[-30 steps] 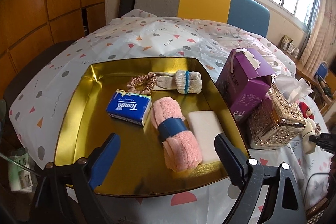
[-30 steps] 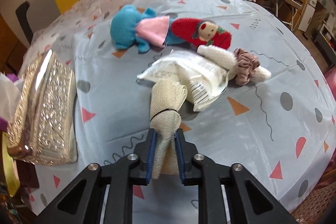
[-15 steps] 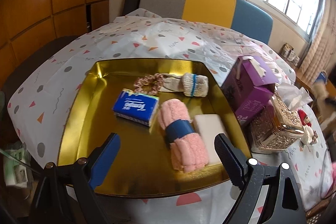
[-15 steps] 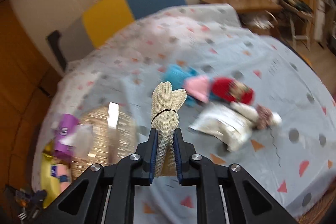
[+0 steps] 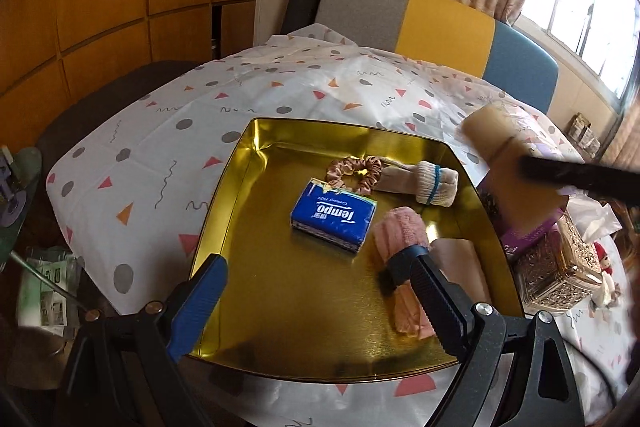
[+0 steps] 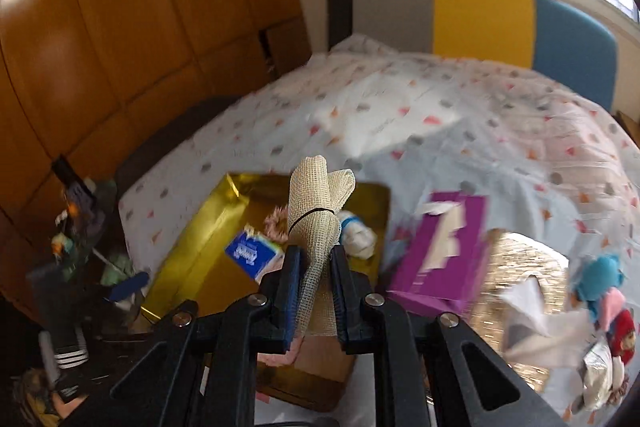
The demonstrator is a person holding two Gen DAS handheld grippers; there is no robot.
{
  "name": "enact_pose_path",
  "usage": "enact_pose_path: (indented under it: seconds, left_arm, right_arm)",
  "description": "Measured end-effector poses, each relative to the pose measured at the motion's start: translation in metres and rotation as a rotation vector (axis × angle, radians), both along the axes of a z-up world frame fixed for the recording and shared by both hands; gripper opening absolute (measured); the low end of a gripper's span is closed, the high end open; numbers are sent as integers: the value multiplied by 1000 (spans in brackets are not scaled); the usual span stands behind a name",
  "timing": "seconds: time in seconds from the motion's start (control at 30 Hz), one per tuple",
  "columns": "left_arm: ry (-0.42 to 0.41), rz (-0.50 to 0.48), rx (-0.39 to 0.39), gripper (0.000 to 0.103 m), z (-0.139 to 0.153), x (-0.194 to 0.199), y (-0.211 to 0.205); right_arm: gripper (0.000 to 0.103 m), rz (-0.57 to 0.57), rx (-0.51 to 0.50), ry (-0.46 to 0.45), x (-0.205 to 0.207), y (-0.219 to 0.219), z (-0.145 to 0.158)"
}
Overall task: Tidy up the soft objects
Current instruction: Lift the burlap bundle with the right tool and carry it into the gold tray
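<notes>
My right gripper (image 6: 314, 259) is shut on a beige mesh cloth roll (image 6: 316, 203) tied with a black band, held in the air above the gold tray (image 6: 200, 243). The roll also shows blurred at the right of the left wrist view (image 5: 492, 135), over the tray's far right corner. The gold tray (image 5: 280, 307) holds a blue Tempo tissue pack (image 5: 334, 215), a pink scrunchie (image 5: 354, 171), a rolled beige sock (image 5: 428, 183), a pink towel roll (image 5: 400, 239) and a pale pad (image 5: 460, 267). My left gripper (image 5: 320, 275) is open and empty over the tray's near edge.
A purple tissue box (image 6: 440, 255) and an ornate gold tissue box (image 6: 524, 279) stand right of the tray. A blue and pink doll (image 6: 604, 287) and a red doll (image 6: 624, 331) lie further right. A chair back (image 5: 420, 19) stands behind the table.
My right gripper has carried the mesh roll left from the dolls' side to above the tray. My left gripper has drifted slightly left and stayed open.
</notes>
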State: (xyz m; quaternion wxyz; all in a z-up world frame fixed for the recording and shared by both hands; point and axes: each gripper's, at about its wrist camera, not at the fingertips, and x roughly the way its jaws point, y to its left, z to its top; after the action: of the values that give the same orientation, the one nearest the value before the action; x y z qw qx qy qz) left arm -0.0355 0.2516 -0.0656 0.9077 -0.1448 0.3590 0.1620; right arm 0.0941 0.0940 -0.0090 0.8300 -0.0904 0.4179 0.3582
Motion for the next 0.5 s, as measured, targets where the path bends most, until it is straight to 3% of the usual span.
enact_pose_path:
  seconds: [0.07,0.23,0.33,0.5]
  left_arm:
    - [3,3,-6,93,-2,-1,2]
    - [-3,5,-7,93,-3,-3,4]
    - [-7,-10,-28,93,-5,-2,4]
    - [-1,-44,-30,93,-4,1,-5]
  right_arm:
    - [14,14,-46,19,6,19,-22]
    - [30,-4,-138,15,17,39,-52]
    - [36,-8,-106,30,17,33,-50]
    - [37,-21,-85,-42,-3,13,-32]
